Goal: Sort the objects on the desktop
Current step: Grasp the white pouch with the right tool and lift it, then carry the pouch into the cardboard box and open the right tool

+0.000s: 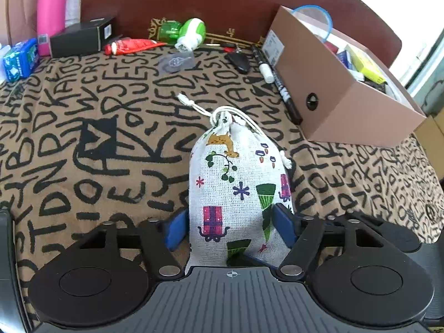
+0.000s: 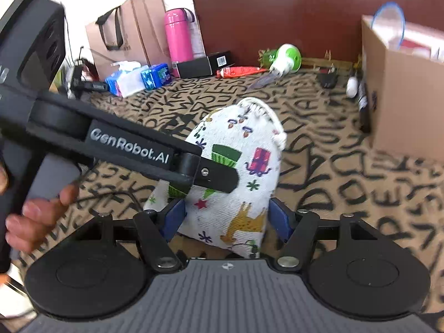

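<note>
1. A printed drawstring pouch (image 1: 233,183) stands upright on the lettered cloth (image 1: 83,144), near the middle of the desk, its tied neck on top.
2. The left gripper (image 1: 231,226) has a blue pad on each side of the pouch's lower half. The pads (image 1: 177,229) sit right against the fabric, but I cannot tell whether they press it.
3. The right gripper (image 2: 226,220) also straddles the pouch (image 2: 241,172), pads beside the cloth bag; here too a squeeze cannot be told from a loose fit.
4. In the right wrist view the other gripper's black arm crosses the pouch from the left, with a hand (image 2: 36,216) on its grey handle.
5. A pink-brown box (image 1: 341,91) stands to the right, open and holding mixed items; a black marker (image 1: 280,83) lies along its left wall.
6. At the far edge lie a red tube (image 1: 133,46), a green-and-white bottle (image 1: 186,32) and a black box (image 1: 83,37).
7. Far left: a pink flask (image 1: 51,8) and a blue tissue pack (image 1: 20,59).
</note>
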`<state>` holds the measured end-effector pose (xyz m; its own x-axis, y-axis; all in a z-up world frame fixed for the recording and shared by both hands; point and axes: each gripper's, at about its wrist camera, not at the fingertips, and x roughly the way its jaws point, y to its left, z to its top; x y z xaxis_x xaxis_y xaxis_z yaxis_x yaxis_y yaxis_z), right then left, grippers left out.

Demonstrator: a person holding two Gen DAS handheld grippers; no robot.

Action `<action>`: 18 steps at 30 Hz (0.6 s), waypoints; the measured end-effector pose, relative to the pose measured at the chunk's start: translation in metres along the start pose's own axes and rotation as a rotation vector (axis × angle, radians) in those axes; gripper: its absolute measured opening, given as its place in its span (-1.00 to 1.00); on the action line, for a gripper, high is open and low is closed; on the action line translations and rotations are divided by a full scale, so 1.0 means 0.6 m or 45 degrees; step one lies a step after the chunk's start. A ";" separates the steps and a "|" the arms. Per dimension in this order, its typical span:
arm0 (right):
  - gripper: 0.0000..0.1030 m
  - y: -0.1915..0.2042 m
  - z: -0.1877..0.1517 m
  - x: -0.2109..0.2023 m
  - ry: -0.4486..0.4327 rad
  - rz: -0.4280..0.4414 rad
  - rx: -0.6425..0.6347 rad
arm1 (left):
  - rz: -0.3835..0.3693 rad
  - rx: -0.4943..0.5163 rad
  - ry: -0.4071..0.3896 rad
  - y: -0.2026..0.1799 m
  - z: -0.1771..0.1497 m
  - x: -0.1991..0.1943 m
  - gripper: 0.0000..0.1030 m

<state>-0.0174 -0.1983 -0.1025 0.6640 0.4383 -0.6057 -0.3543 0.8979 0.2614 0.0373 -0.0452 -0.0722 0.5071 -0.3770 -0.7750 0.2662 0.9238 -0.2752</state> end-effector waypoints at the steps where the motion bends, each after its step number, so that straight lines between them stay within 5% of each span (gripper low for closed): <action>1: 0.33 -0.001 0.000 0.000 -0.006 0.007 0.016 | -0.004 0.001 0.002 -0.002 0.001 0.001 0.26; 6: -0.12 0.005 0.005 -0.033 -0.041 -0.003 -0.013 | 0.016 0.056 -0.039 -0.034 0.004 -0.025 0.00; 18: -0.13 -0.022 0.085 -0.190 -0.422 -0.207 -0.155 | -0.134 0.219 -0.389 -0.181 0.094 -0.115 0.02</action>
<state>-0.0546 -0.2583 0.0016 0.8875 0.2984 -0.3512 -0.2895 0.9539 0.0787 0.0195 -0.1233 0.0435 0.6843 -0.4960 -0.5345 0.4506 0.8640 -0.2247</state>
